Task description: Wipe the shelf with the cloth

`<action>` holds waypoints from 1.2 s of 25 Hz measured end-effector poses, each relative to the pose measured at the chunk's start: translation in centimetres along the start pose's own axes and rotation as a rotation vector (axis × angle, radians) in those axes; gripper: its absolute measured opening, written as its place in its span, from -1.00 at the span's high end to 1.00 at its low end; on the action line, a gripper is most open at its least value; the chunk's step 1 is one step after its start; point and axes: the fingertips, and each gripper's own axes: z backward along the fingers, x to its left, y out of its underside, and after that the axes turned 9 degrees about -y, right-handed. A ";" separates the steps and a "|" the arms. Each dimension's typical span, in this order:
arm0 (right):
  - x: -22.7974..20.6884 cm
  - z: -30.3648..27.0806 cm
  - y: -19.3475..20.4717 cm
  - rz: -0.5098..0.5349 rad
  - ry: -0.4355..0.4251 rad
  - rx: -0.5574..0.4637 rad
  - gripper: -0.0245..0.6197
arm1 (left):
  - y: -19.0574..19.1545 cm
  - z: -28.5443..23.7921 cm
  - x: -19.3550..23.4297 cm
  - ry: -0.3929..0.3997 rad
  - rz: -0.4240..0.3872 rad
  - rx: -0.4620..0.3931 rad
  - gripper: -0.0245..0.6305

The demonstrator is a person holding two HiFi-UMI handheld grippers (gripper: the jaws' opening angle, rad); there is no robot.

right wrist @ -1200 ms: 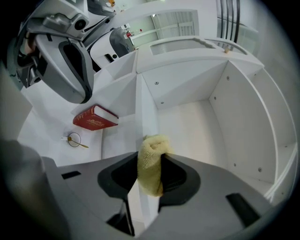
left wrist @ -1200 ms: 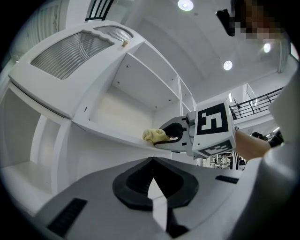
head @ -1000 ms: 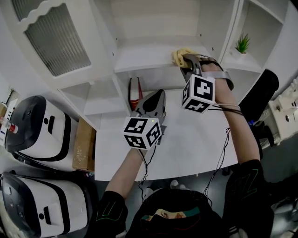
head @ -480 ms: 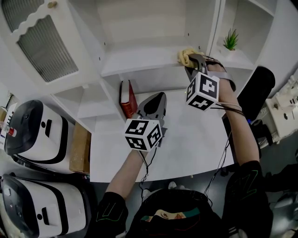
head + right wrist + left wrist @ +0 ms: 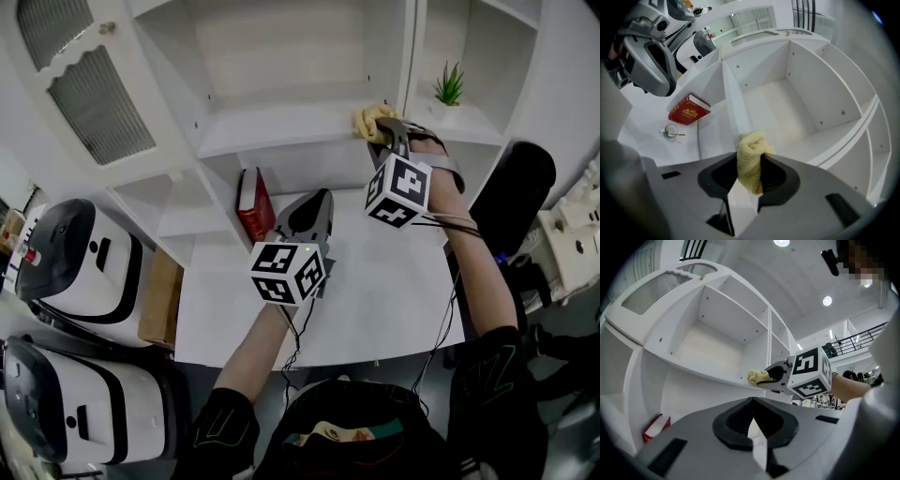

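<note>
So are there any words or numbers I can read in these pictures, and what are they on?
No text here can be read.
Red book: gold print on the cover, too small to read.
Near marker cube and far marker cube: black-and-white square patterns only, no words or numbers.

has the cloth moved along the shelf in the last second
Yes. The cloth, clamped in the right gripper, has slid right along the shelf and now sits closer to the upright divider.
</note>
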 end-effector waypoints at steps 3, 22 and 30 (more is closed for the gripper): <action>0.4 0.6 0.6 0.003 0.019 -0.018 0.56 | 0.3 0.4 -0.5 -0.017 0.000 -0.002 0.93; 5.4 3.9 5.5 -0.321 -0.135 -0.143 0.54 | 3.8 2.4 -1.9 -0.059 -0.015 0.023 0.93; 9.8 4.8 8.4 -0.678 -0.202 -0.295 0.54 | 6.2 2.9 -3.5 -0.110 -0.175 0.022 0.93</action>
